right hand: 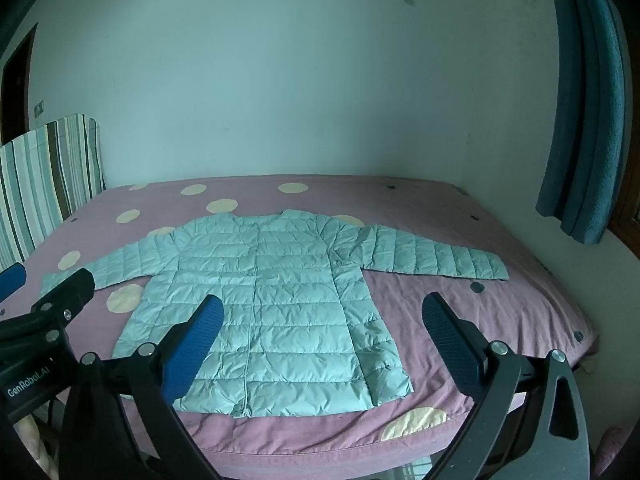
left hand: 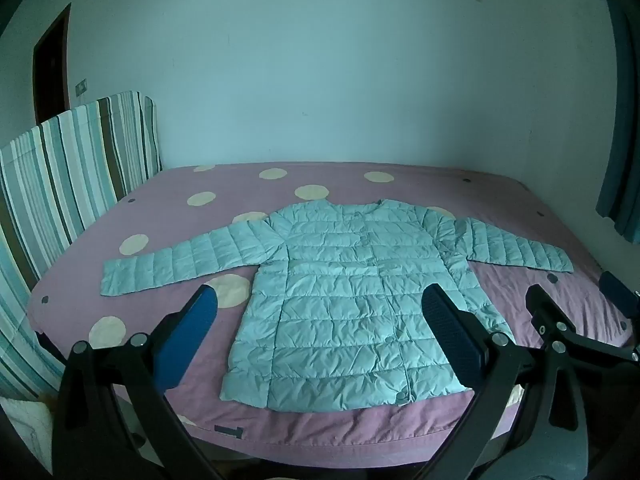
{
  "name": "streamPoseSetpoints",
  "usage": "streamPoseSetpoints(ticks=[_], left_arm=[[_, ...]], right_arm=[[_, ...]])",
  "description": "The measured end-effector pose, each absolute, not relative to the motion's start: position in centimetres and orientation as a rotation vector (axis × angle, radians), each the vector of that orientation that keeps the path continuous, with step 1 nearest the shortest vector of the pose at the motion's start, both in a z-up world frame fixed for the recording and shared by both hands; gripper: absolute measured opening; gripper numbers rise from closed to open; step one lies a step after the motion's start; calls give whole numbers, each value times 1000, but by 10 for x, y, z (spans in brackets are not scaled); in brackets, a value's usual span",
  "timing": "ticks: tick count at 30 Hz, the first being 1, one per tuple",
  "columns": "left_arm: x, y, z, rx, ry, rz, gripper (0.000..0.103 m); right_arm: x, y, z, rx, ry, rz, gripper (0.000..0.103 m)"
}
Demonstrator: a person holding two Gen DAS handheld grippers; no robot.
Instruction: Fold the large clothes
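Note:
A pale blue quilted jacket (left hand: 344, 300) lies flat and face up on the bed (left hand: 168, 204), front buttoned, both sleeves spread out sideways. In the right wrist view the same jacket (right hand: 280, 300) fills the middle of the bed (right hand: 460, 216). My left gripper (left hand: 320, 304) hovers open above the hem near the bed's front edge, nothing between its fingers. My right gripper (right hand: 322, 312) is open too, held above the jacket's lower right part. The right gripper (left hand: 568, 300) shows at the right edge of the left wrist view, the left gripper (right hand: 44, 280) at the left edge of the right wrist view.
The bed has a mauve sheet with cream dots. A striped headboard (left hand: 72, 168) stands at the left, a plain wall (left hand: 340, 80) runs behind the bed, and a blue curtain (right hand: 584, 120) hangs at the right. A dark door (left hand: 50, 68) is at the far left.

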State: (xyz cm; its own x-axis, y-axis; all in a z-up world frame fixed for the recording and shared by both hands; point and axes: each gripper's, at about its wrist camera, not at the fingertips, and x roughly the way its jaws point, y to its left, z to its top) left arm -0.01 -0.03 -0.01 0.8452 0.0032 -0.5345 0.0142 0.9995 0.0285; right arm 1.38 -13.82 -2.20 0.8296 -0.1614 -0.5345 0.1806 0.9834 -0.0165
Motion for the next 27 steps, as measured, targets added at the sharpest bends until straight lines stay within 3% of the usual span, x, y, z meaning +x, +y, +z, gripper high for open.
streamPoseSetpoints(ticks=[27], left_arm=[[-4,0,2,33,565,-1,101]], right_arm=[[14,-137,-22,32,563,-180,99]])
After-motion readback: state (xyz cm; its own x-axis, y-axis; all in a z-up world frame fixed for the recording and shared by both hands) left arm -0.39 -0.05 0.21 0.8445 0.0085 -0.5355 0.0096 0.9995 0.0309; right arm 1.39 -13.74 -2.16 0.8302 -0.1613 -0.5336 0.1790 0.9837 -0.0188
